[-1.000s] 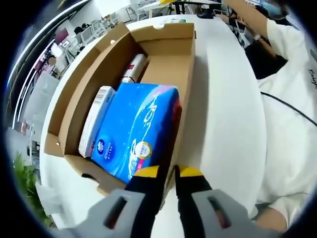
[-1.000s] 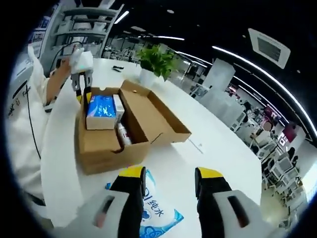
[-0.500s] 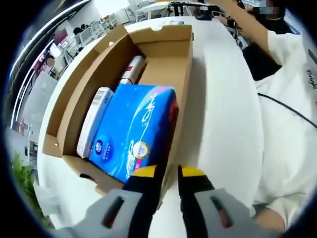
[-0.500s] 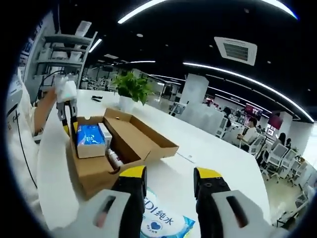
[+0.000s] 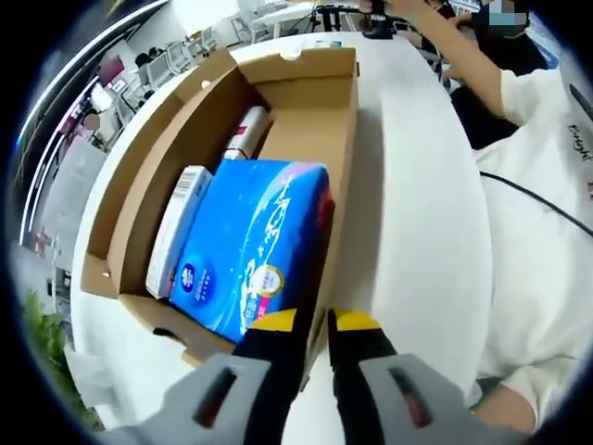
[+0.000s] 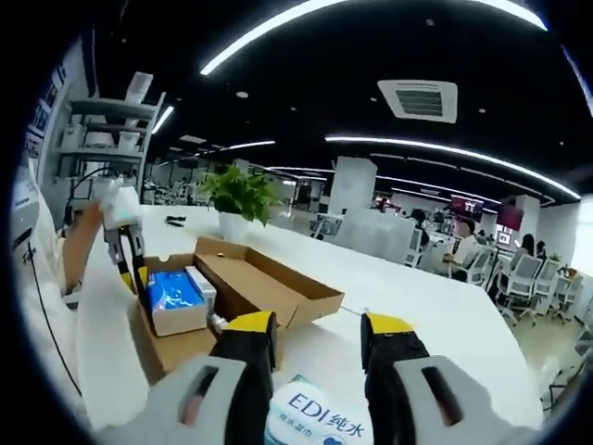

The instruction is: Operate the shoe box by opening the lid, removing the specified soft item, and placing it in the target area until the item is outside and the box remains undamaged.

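Left gripper (image 5: 313,324) pinched narrow on shoe box (image 5: 306,88) wall edge, likely steadying it. Blue tissue pack (image 5: 250,246) inside box, against that wall. Right gripper (image 6: 317,331) wide, empty, above wipes pack (image 6: 315,419) on bench (image 6: 435,315).

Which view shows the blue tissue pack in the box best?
The left gripper view: the blue tissue pack lies close, printed face up, inside the shoe box. In the right gripper view it is small and distant.
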Motion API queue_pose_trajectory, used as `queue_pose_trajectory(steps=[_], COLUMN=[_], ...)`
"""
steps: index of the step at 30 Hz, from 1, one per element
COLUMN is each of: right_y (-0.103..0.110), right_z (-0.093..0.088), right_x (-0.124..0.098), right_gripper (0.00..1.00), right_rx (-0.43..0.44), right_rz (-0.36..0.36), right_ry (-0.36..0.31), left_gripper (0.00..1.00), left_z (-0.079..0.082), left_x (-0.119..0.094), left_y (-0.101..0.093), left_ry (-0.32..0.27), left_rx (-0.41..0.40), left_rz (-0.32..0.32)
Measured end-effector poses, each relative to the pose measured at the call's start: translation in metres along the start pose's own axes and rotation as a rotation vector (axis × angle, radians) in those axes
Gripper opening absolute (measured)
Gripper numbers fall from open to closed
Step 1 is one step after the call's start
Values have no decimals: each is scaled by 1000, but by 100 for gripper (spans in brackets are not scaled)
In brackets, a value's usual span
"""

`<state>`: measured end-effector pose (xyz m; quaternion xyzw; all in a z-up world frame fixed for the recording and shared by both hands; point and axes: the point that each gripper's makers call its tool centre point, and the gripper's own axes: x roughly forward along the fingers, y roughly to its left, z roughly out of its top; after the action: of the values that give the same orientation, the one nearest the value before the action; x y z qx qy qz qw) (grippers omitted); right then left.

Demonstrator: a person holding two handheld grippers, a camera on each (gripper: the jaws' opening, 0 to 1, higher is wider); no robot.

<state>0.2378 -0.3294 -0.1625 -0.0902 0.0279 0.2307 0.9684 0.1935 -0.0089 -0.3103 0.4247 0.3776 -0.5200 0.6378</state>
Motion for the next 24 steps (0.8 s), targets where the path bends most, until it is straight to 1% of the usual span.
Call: queue_pose_trajectory(steps=[2, 3, 4, 5, 7, 9, 10, 12, 13, 14, 15, 16, 17, 20, 22, 24], right_y=[7, 9, 9, 6, 5, 7, 9, 13, 16, 17, 22, 24, 26, 31, 35, 40], right_z=[6, 7, 7, 7, 5, 5, 6, 10, 15, 19, 21, 21, 21, 23, 24, 25], right_x=[-1, -2, -2, -2, -3, -3, -4, -4, -4, -3, -3, -2, -1, -1, 1, 5], right_gripper=[33, 35, 36, 36, 37, 38, 40, 40, 40, 38, 33, 30, 29, 28, 25, 25], right_rx=[-3, 1, 7, -5, -37, -51, -61, -76, -74, -72, -91, -95, -118, -156, -150, -144], right_rz=[4, 2, -9, -39, -63, -74, -76, -71, -69, -69, -44, -39, -39, -40, -34, -20], right_ry=[-23, -21, -15, -1, 24, 32, 26, 3, -21, -38, -40, -40, -27, -29, -35, -41], left_gripper=[12, 11, 11, 11, 11, 11, 11, 11, 11, 11, 11, 11, 11, 11, 11, 11], left_z=[-1, -1, -1, -2, -2, -2, -2, -2, -2, -2, -2, -3, -3, -3, -3, -3], left_x=[0, 0, 0, 0, 0, 1, 1, 1, 1, 1, 1, 1, 1, 2, 2, 2], left_y=[0, 1, 2, 1, 1, 1, 1, 1, 1, 2, 1, 1, 1, 1, 1, 1], left_ry=[-3, -3, -4, -4, -8, -8, -8, -8, -9, -10, -9, -10, -10, -10, -11, -10], left_rx=[4, 7, 11, 14, 25, 22, 21, 22, 23, 25, 25, 26, 27, 25, 24, 27], left_rz=[3, 6, 11, 10, 16, 17, 17, 19, 22, 23, 26, 28, 29, 25, 24, 25])
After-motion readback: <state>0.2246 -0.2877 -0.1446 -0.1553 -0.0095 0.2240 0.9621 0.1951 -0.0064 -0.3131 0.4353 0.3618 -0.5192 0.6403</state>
